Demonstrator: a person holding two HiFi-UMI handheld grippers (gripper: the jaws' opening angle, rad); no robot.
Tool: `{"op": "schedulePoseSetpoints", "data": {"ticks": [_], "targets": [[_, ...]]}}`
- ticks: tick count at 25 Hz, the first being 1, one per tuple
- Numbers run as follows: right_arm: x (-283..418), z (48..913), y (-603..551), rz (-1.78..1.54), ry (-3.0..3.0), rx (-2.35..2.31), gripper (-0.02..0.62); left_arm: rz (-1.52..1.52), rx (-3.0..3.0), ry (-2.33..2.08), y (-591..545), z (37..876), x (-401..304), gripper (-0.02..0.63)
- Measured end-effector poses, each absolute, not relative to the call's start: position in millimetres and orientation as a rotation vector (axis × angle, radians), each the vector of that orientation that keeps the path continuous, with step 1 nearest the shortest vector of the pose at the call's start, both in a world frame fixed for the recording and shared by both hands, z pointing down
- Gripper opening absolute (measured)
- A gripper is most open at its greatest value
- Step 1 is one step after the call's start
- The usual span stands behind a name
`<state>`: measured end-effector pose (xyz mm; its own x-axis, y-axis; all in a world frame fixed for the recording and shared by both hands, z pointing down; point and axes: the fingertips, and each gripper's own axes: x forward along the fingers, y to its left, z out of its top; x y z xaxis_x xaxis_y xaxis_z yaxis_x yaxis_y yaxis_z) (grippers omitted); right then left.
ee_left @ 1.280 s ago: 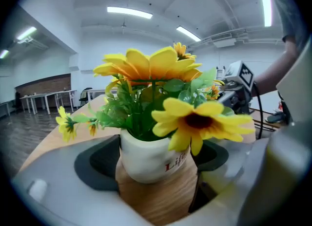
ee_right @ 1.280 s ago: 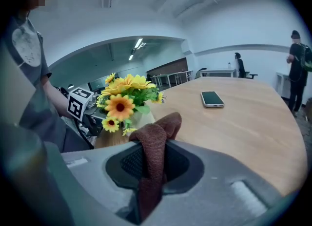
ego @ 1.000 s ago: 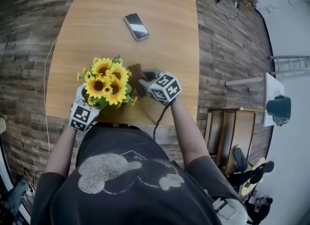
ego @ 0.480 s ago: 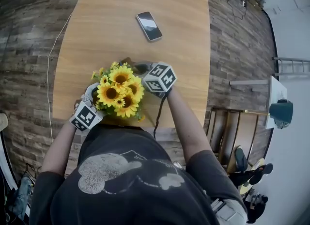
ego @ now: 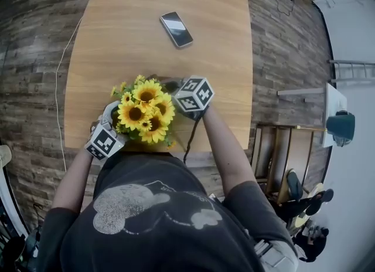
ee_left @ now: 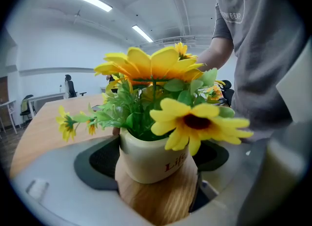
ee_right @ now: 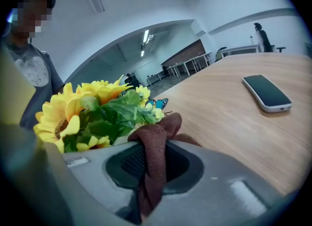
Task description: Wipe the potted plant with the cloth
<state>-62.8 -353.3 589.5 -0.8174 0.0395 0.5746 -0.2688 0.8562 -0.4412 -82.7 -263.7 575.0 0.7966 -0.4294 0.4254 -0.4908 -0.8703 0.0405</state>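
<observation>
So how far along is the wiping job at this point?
Done: the right gripper has the brown cloth pinched in its fingers, and the left gripper brackets the cream pot, apparently gripping it steady. In hand: the cloth sits against the green leaves. Left: nothing shows what has been wiped, so the sunflowers and pot likely remain.

1. One potted plant point(ego: 143, 109) is present.
2. One cloth point(ee_right: 161, 132) is present.
3. One phone point(ego: 176, 29) is present.
4. Two grippers are present: the left gripper point(ee_left: 156, 159) and the right gripper point(ee_right: 153, 166).
5. One surface point(ego: 146, 7) carries these items.
</observation>
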Motion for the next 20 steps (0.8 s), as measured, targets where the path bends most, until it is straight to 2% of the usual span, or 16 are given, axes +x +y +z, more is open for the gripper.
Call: {"op": "schedulePoseSetpoints", "data": {"ticks": [20], "targets": [[4,590,-291,0.758,-2.498,0.434,0.049,0.558,2.704,-1.008,-273,577,-77,0.492]]}}
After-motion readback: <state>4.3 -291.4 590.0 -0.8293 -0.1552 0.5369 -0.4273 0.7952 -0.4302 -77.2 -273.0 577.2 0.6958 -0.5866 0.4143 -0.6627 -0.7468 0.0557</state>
